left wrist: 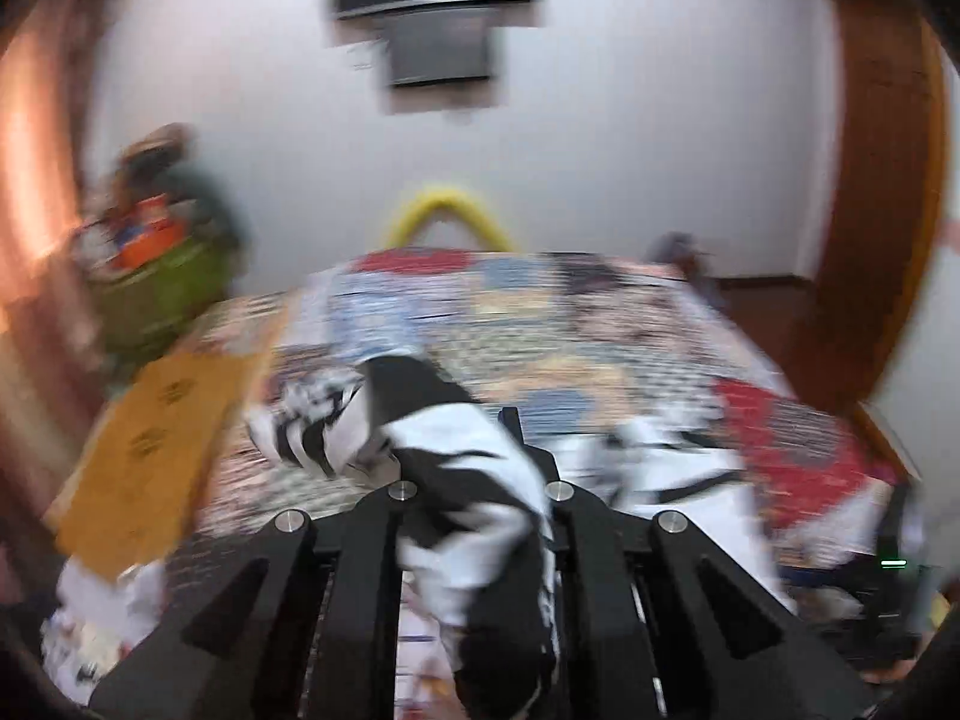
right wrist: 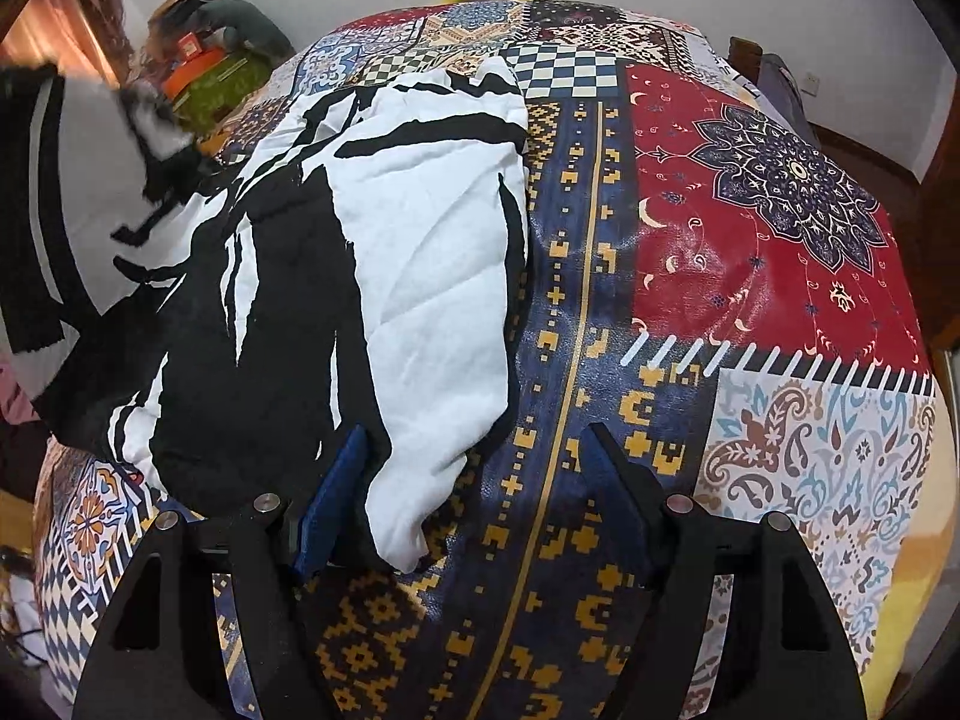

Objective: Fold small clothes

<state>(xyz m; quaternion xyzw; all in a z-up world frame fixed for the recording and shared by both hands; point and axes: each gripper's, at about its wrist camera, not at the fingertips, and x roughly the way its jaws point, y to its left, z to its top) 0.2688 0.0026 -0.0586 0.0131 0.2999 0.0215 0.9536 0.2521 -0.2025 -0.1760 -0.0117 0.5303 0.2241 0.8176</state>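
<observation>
- The left gripper (left wrist: 474, 480) is clamped on a bunch of the black-and-white garment (right wrist: 372, 276), with cloth spilling between and over its fingers. My guess is it's got a corner or an edge pinched so that part can be carried across for a fold.
- The left wrist view is really smeared, so I can't tell which part of the garment is in the pinch.
- The right gripper (right wrist: 474, 462) has its jaws wide apart and angled down at the table. The garment's near white edge lies between the fingers beside the blue-padded finger (right wrist: 336, 504), but nothing is pressed. It looks ready to pin or grab that edge.
- The garment itself is on the patchwork tablecloth (right wrist: 750, 240), mostly on the left half in the right wrist view, rumpled and not flat yet. One part rises off to the left there.
- Around it: an orange-brown mat (left wrist: 156, 438) to the left on the table, a green bag stuffed with things (right wrist: 222, 78) past the far left corner, and something yellow and curved (left wrist: 447, 210) behind the table against the wall.
- Nothing really sits on the open cloth to the right, so there's room to spread out. The creases are the main nuisance.
</observation>
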